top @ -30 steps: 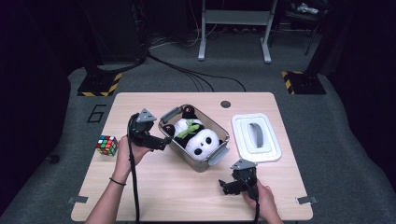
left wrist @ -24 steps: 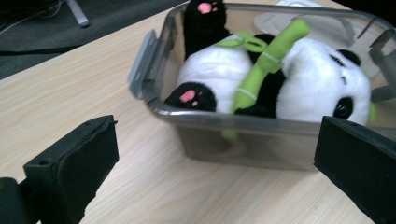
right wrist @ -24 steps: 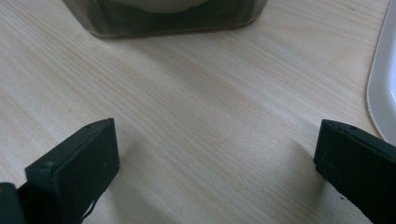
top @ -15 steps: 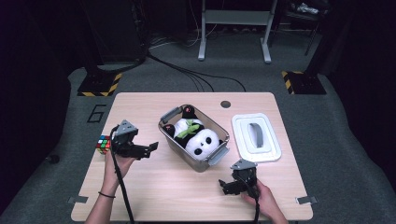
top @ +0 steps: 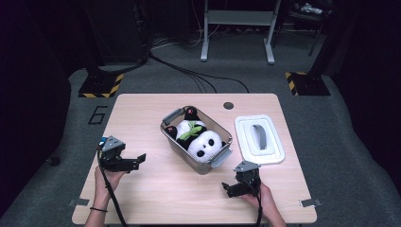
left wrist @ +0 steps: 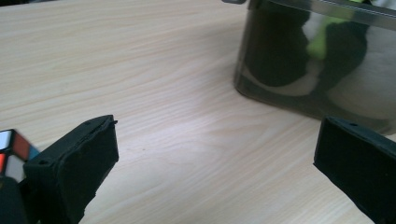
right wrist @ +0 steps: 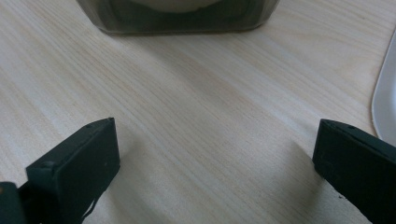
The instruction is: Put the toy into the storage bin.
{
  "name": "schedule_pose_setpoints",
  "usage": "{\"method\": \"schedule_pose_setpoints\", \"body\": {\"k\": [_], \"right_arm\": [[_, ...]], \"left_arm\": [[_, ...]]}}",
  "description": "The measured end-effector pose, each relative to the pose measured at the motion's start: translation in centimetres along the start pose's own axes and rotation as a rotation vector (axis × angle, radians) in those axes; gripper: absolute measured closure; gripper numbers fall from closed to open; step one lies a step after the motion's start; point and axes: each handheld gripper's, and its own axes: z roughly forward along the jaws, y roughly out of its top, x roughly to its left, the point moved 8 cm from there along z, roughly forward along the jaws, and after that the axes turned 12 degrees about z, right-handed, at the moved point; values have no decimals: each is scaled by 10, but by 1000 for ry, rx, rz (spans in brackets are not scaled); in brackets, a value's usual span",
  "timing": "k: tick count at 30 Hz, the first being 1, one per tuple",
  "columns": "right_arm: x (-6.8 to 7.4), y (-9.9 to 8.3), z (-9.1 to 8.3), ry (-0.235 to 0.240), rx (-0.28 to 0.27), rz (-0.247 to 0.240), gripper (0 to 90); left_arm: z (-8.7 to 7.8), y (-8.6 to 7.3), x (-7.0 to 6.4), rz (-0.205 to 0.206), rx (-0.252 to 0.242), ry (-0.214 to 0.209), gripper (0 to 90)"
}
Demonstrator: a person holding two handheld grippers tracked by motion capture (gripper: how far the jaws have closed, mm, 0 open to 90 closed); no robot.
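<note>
A clear plastic bin (top: 166, 134) stands mid-table with a panda plush (top: 204, 144) lying in it. My left gripper (top: 135, 161) is open at the table's front left, its jaws pointing right toward the bin. In the left gripper view the open left gripper (left wrist: 217, 158) has bare wood between its jaws, and the bin's wall (left wrist: 299, 100) is ahead on the right. A colour cube (left wrist: 10, 145) peeks in beside its left jaw. My right gripper (top: 229, 190) is open near the front edge, just in front of the bin. Only tabletop lies between the right gripper's (right wrist: 215, 158) jaws.
The bin's white lid (top: 259, 138) with a grey handle lies flat to the right of the bin, and its edge (right wrist: 385, 93) is close to my right jaw. The wooden table (top: 156, 198) has a small round hole (top: 229, 105) at the back.
My left gripper has drawn back from the bin's left end toward the table's front left, beside the colour cube. The right gripper has stayed put.
</note>
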Motion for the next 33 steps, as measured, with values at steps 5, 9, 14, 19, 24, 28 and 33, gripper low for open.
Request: {"method": "schedule_pose_setpoints", "body": {"k": [5,9,14,19,24,28,33], "right_arm": [[2,1,0,-9,-7,-11,0],[2,1,1,-7,-10,-8,0],[1,1,1,1,-6,-16,0],[1,1,1,9,0,-10,0],[1,1,2,13,5,-7,0],[0,1,2,15,4,-9,0],[0,1,2,15,4,-9,0]], "left_arm": [[-10,-4,25,-28,-31,87,2],[-13,-8,49,-41,-17,152,3],[-6,-21,80,-98,13,203,3],[7,-37,100,-146,59,220,3],[19,-47,109,-165,89,228,3],[24,-52,111,-171,90,220,86],[26,-56,112,-181,71,190,308]]}}
